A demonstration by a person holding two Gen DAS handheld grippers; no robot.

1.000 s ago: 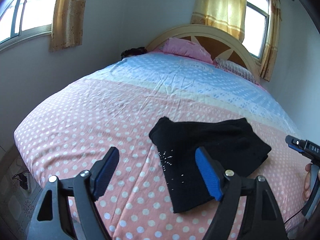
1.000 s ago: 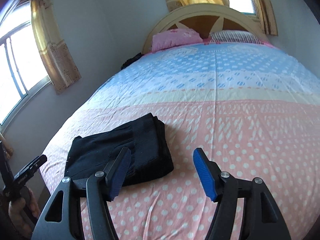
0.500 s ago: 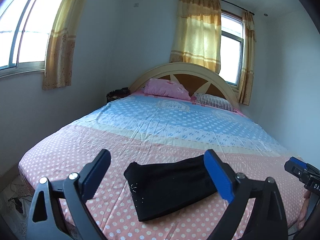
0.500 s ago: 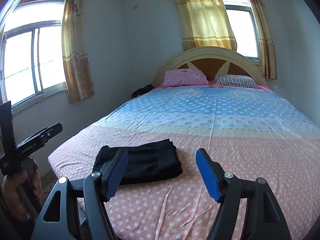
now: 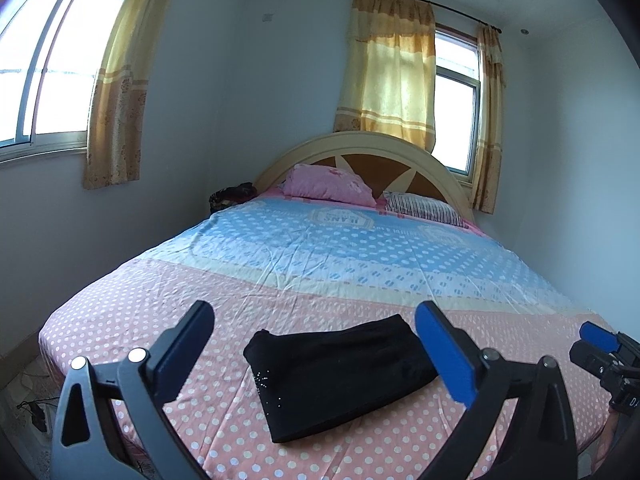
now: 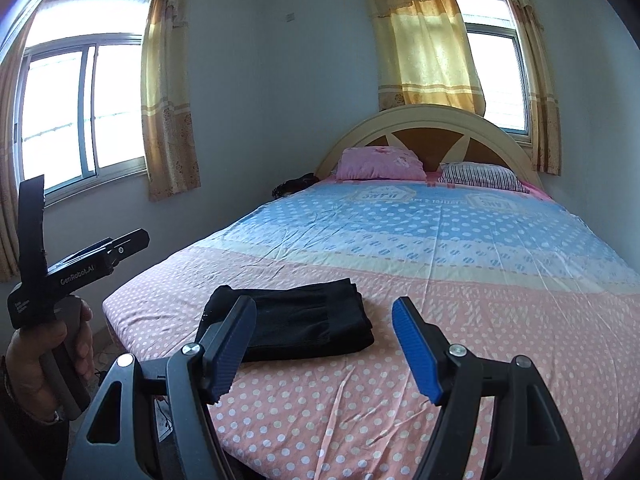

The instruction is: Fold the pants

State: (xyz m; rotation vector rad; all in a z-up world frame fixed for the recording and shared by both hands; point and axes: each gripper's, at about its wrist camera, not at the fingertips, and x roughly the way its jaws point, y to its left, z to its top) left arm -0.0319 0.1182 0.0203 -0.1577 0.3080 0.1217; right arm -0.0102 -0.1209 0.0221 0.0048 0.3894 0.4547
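Observation:
The black pants (image 5: 340,372) lie folded into a flat rectangle near the foot of the bed (image 5: 168,304), pale dots along one edge. My left gripper (image 5: 316,320) hovers above and short of them; its jaws are opening wide, with nothing between the pads. From the right wrist view the pants (image 6: 296,324) sit low and left of centre, behind the left finger. My right gripper (image 6: 324,306) stands open and empty, pulled back over the bed's foot. A hand holds the left gripper's handle (image 6: 80,256) at that view's left edge.
The pink and blue dotted cover (image 6: 460,264) stretches to a pink pillow (image 6: 380,164), a striped pillow (image 6: 480,176) and an arched headboard (image 6: 432,120). A dark bundle (image 6: 294,184) lies by the wall. Curtained windows (image 6: 80,112) stand left and behind. Cables (image 5: 32,412) lie on the floor.
Both grippers have drawn back and risen from the pants and tipped up, so the whole room shows. The left jaws have spread wider. The pants lie where they were.

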